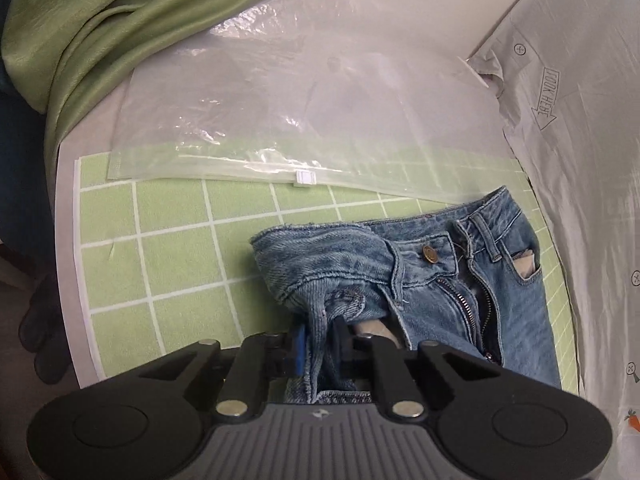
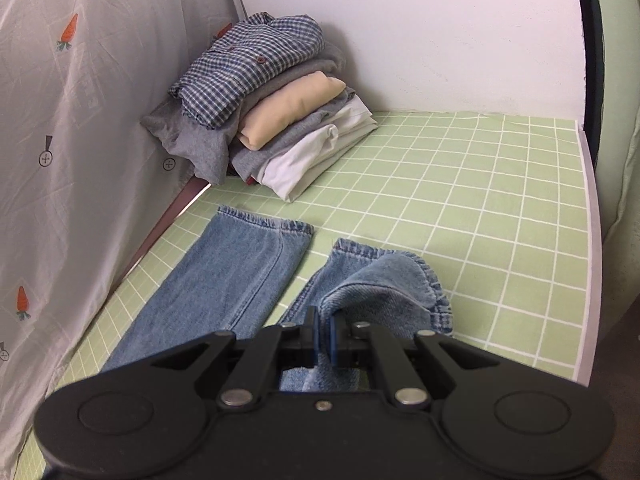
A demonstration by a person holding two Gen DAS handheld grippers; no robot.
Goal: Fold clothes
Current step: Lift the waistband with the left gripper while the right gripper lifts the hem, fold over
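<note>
Left tool (image 1: 320, 336) clamps jeans (image 1: 420, 272) waistband; right tool (image 2: 323, 334) clamps leg hem; tool bodies hide pinched denim.

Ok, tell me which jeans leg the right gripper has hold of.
The leg nearer the mat's open edge, its hem curled up; the other leg lies flat by the curtain.

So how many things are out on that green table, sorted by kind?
Jeans: 1, the jeans, gripped at both ends by the left gripper and right gripper
Piles of folded clothes: 1, the folded pile
Clear zip bags: 1, the plastic bag
Total: 3
</note>
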